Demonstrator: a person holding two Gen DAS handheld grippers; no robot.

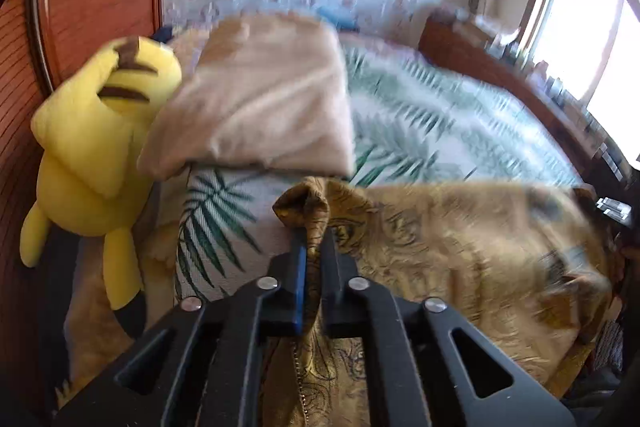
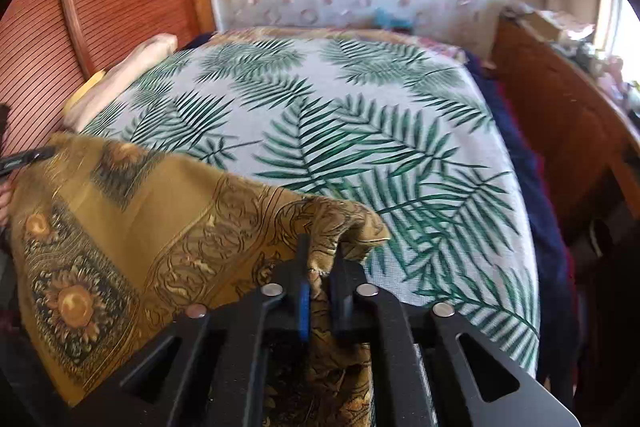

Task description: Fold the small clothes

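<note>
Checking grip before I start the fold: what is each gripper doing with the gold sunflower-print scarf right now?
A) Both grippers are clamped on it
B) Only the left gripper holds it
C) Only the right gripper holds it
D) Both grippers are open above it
A: the left gripper pinches a bunched corner of the gold scarf between its fingers, and the right gripper is likewise clamped on another bunch of it over the palm-leaf bedspread.

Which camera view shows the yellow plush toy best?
The left wrist view: the yellow plush toy appears whole, beside the beige pillow. The right wrist view shows only a yellow sliver, probably the same toy, behind that pillow.
</note>
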